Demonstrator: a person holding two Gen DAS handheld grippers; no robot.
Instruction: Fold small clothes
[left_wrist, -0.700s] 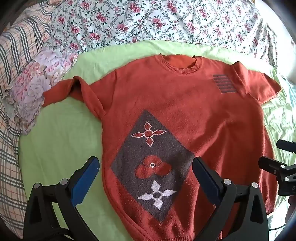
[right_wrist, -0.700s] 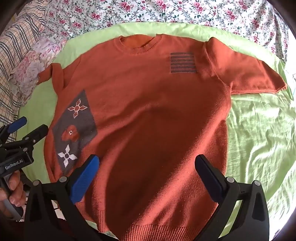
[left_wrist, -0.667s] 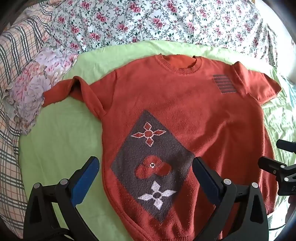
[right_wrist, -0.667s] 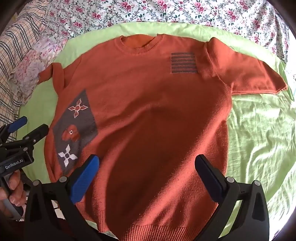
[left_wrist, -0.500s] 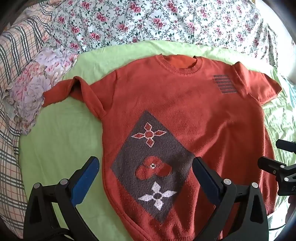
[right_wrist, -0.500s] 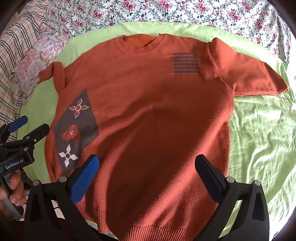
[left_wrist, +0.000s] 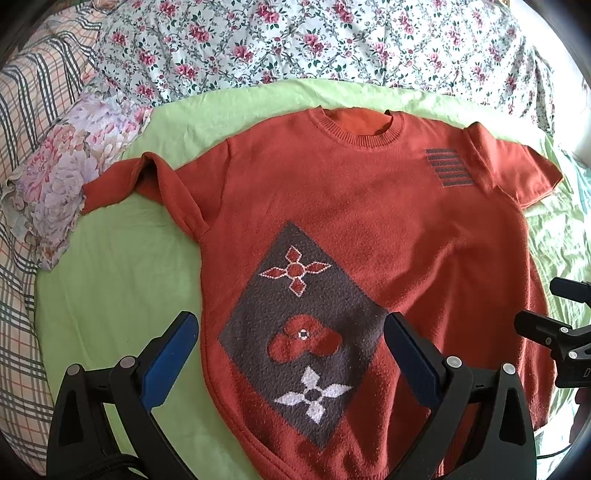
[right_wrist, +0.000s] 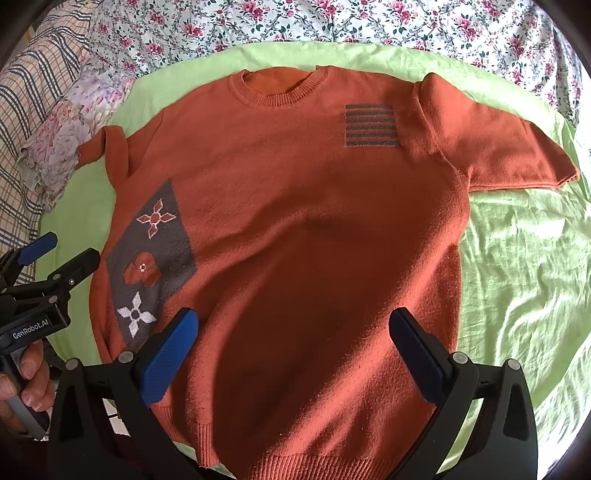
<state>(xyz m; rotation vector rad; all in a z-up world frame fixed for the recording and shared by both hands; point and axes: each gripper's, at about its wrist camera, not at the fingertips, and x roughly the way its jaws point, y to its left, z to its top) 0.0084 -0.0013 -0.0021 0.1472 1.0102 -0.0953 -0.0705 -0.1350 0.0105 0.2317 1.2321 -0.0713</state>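
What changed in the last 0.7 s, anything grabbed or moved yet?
Almost nothing. In the right wrist view the orange sweater slides slightly right and down, so the right tongs crept a little; nothing was taken hold of or let go. Both tongs stay open above the sweater, left tongs unmoved. The sweater stays flat on the green sheet, its bunched sleeve unchanged.

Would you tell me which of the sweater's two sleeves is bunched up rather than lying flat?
The sleeve beside the floral pillow: this left sleeve is humped and folded over. The right sleeve by the striped patch lies flat.
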